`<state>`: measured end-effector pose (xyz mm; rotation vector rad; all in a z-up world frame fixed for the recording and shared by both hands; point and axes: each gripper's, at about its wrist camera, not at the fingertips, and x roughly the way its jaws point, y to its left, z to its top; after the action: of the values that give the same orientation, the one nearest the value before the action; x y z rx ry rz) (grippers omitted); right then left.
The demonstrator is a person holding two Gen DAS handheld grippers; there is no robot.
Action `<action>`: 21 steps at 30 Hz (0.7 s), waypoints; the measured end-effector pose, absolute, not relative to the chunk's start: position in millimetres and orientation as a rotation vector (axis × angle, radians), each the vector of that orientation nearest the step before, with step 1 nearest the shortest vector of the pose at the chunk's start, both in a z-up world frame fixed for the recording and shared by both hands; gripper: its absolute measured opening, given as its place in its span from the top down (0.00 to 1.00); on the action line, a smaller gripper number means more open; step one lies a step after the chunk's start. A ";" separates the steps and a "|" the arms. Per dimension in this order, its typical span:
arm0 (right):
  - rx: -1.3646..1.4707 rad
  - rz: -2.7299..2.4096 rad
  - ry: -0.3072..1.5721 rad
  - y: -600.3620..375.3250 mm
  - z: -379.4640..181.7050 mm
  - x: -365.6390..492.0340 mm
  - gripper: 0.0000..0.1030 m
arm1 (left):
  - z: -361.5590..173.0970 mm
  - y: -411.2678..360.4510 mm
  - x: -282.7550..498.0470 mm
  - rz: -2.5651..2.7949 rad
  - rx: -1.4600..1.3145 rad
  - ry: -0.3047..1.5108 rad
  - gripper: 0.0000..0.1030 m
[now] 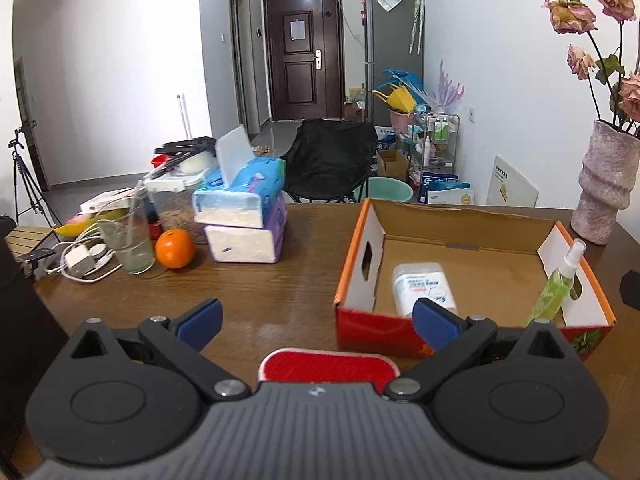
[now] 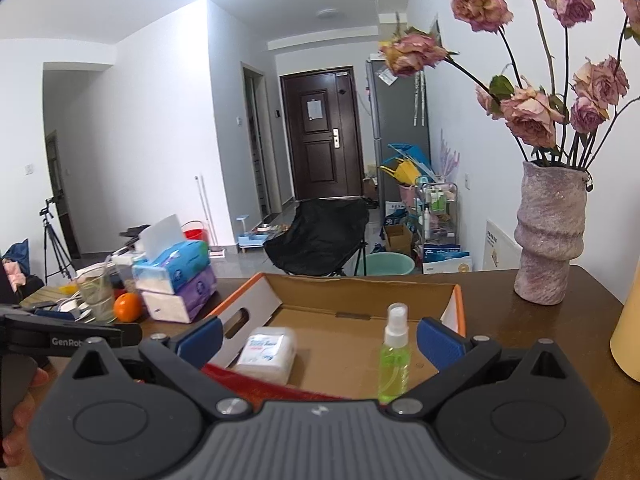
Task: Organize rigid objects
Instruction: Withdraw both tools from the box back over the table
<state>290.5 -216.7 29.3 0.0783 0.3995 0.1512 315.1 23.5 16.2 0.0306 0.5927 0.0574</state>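
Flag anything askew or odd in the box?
Nothing spilled. The green spray bottle stands at the cardboard box's right end wall, apparently tilted, while the white container lies flat. The box's back rim looks slightly ragged. Both grippers are open and empty.

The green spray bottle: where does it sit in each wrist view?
Left wrist: green spray bottle stands at right, against the cardboard box's right wall.
Right wrist: bottle low centre, between the open fingers.
Shared landmark: the white wipes pack lying in the box.
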 end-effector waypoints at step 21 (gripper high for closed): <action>0.032 0.196 0.407 -177.8 9.8 181.4 0.00 | 5.3 64.3 183.7 0.083 -0.006 0.553 0.00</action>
<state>181.4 -177.8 9.8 0.0316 0.4069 0.1965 183.7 64.3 5.3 -0.0057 0.5534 0.0831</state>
